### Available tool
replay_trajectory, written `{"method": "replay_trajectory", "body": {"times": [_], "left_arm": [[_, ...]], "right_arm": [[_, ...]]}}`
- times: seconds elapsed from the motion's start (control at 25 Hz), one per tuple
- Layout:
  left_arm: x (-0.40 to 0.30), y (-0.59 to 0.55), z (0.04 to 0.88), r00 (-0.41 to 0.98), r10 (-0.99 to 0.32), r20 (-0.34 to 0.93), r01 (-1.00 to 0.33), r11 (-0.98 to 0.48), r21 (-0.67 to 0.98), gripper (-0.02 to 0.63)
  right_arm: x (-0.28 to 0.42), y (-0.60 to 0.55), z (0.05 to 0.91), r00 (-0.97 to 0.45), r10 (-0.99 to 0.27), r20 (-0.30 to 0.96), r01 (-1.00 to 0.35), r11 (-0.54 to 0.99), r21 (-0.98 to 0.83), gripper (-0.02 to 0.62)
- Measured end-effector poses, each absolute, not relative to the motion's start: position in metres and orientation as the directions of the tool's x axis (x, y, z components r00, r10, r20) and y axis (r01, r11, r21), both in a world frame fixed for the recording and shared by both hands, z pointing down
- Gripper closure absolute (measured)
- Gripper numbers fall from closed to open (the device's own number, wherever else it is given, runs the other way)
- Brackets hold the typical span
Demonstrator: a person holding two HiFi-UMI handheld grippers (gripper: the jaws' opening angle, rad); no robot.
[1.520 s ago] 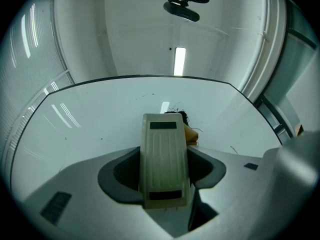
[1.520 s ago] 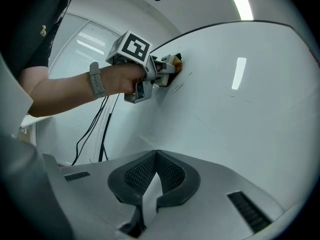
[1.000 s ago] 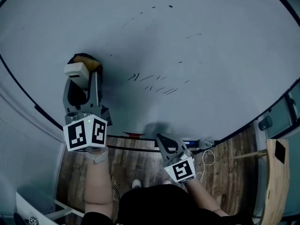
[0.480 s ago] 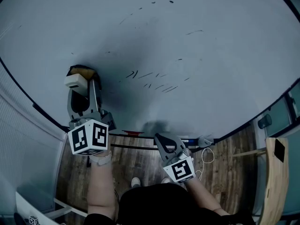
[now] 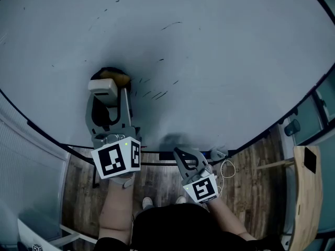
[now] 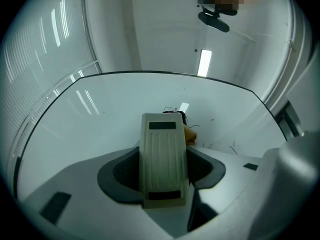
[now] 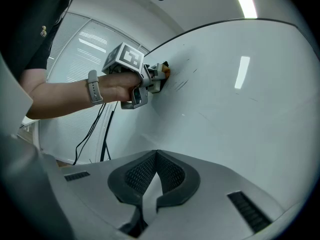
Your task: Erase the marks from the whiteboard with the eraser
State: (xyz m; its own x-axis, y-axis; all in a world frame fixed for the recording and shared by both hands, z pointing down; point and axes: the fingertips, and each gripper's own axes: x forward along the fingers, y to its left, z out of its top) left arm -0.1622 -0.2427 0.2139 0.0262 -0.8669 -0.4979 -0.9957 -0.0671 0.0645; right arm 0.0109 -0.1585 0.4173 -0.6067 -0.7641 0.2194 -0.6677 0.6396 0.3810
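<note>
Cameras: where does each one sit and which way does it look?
Head view: on the head, looking down at the whiteboard; left gripper, right gripper, forearms show.
Left gripper view: on that gripper, looking along the clamped eraser at the whiteboard.
Right gripper view: behind shut jaws, facing the left hand; all share the whiteboard.

The whiteboard (image 5: 225,56) runs off the head view's top and both sides, so its full extent cannot be told. The eraser (image 6: 162,159), clamped in the left gripper (image 5: 108,99), hides its own wiping face and the board under it. The marks (image 5: 153,94) beside it are too small to read.
</note>
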Motion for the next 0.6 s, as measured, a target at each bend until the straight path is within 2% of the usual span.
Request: {"method": "replay_trajectory", "body": {"times": [0.16,0.32,0.48,0.6], "left_arm": [[-0.111,-0.239,0.206,0.069,-0.865,-0.496,-0.998,-0.065,-0.024,0.353],[-0.056,-0.233,0.19,0.097,-0.854,-0.511,-0.995,-0.1,-0.022,0.351],[0.002,-0.233,0.2,0.222,-0.871,-0.438,-0.952,-0.096,-0.292,0.351],[0.028,-0.23,0.207,0.269,-0.859,-0.436,-0.926,-0.106,-0.362,0.351]], "right_arm": [[0.043,-0.157,0.416,-0.579,-0.787,0.213,-0.691,0.612,0.385,0.569],[0.075,-0.155,0.412,-0.533,-0.824,0.191,-0.74,0.564,0.366,0.569],[0.098,-0.154,0.412,-0.491,-0.852,0.181,-0.78,0.522,0.345,0.569],[0.103,-0.153,0.415,-0.476,-0.86,0.184,-0.788,0.51,0.344,0.569]]}}
